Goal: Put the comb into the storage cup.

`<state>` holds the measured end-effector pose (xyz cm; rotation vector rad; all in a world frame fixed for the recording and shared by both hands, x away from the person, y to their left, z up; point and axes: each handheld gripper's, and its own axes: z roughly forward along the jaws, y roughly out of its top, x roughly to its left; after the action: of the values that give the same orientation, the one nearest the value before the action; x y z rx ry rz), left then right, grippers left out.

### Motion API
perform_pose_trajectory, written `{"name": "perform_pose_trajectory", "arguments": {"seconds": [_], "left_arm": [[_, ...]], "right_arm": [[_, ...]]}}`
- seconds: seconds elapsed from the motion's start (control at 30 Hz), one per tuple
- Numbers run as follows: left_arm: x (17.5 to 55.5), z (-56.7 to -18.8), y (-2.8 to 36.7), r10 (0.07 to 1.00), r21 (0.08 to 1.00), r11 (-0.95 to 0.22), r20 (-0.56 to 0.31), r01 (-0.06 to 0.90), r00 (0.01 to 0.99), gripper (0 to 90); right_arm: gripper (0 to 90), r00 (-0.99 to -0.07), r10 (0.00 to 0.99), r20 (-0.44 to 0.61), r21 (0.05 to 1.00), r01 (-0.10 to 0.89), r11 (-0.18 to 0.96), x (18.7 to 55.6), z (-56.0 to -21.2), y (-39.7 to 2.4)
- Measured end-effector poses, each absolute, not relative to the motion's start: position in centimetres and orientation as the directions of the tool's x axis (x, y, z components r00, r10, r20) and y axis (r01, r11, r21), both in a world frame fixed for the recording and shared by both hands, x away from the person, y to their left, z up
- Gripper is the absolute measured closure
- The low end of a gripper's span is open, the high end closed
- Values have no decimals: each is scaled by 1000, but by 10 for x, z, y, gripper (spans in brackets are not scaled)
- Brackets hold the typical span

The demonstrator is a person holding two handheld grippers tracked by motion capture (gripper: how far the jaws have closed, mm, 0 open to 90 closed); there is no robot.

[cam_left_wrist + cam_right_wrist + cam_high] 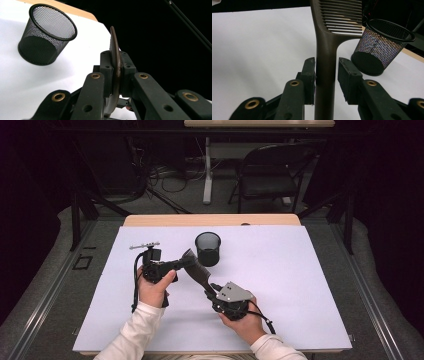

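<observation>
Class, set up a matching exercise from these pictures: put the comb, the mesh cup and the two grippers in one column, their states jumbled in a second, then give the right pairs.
1 comb
2 mesh cup
3 left gripper
4 right gripper

a stands upright on the white sheet
b clamped shut on the comb's toothed end
c jaws around the handle, a gap at one pad
d held between both grippers

Pairs: 1-d, 2-a, 3-b, 4-c

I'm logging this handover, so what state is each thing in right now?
Comb: held off the table, handle toward the right gripper.
Left gripper: shut on the comb, edge-on between its pads.
Right gripper: open, jaws either side of the comb handle, a gap at the right pad.
Mesh cup: upright, empty, standing apart from both grippers.
</observation>
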<state>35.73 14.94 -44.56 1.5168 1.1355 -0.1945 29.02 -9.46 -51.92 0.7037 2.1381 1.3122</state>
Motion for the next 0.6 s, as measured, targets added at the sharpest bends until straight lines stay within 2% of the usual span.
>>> {"name": "perform_pose_trajectory", "arguments": {"seconds": [0.6], "left_arm": [[362,-449,158,545,663,173,-680,728,490,839]], "right_arm": [[532,-725,671,-160,907,161,390,292,-520,-94]]}}
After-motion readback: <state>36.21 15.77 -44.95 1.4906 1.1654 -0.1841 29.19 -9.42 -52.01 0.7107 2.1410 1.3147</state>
